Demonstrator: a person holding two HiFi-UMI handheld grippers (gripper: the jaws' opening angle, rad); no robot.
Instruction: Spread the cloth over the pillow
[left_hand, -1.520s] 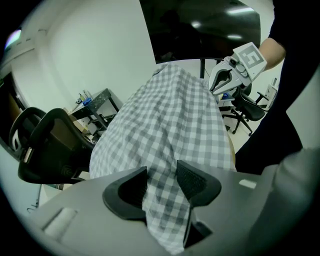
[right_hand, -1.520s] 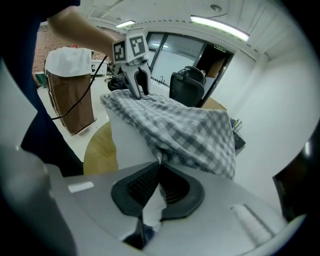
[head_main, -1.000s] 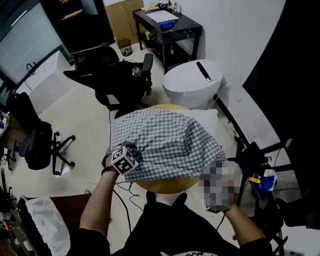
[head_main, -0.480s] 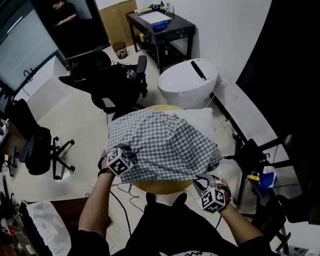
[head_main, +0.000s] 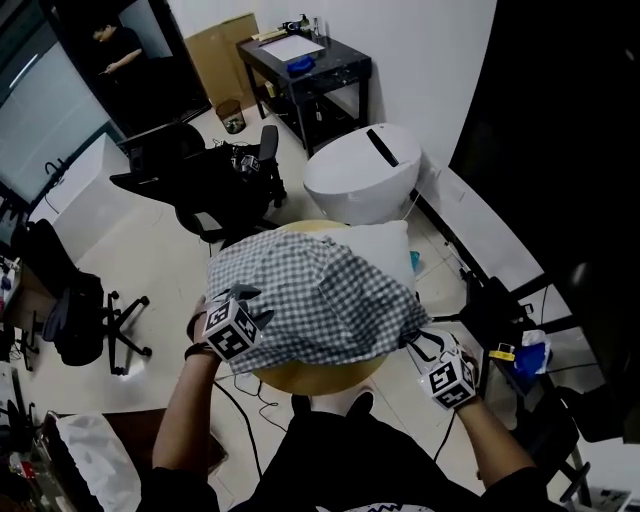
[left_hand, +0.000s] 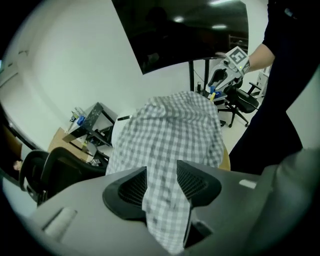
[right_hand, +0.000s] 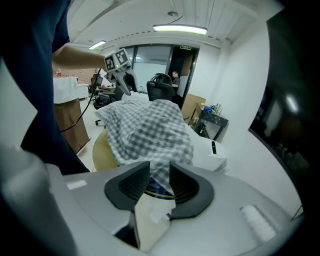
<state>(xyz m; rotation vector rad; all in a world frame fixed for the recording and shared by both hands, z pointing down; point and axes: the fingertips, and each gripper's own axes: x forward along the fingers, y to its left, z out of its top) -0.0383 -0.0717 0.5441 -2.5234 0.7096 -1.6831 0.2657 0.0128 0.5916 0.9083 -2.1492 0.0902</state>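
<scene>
Now left tongs (left_hand: 161, 176) pinch cloth (head_main: 312, 296) — right tongs (right_hand: 160, 174), just opened, straddle it.

The checked cloth (head_main: 310, 300) hides most of the white pillow (head_main: 385, 245); only the pillow's far right corner shows. It also covers most of the round yellow top (head_main: 320, 378) beneath, leaving bare edges. The items on the black desk (head_main: 335, 72) are too small to tell.

top (head_main: 330, 465): black, short-sleeved | wristband (head_main: 197, 351): dark | fingers (left_hand: 129, 187): black, ribbed pads
</scene>
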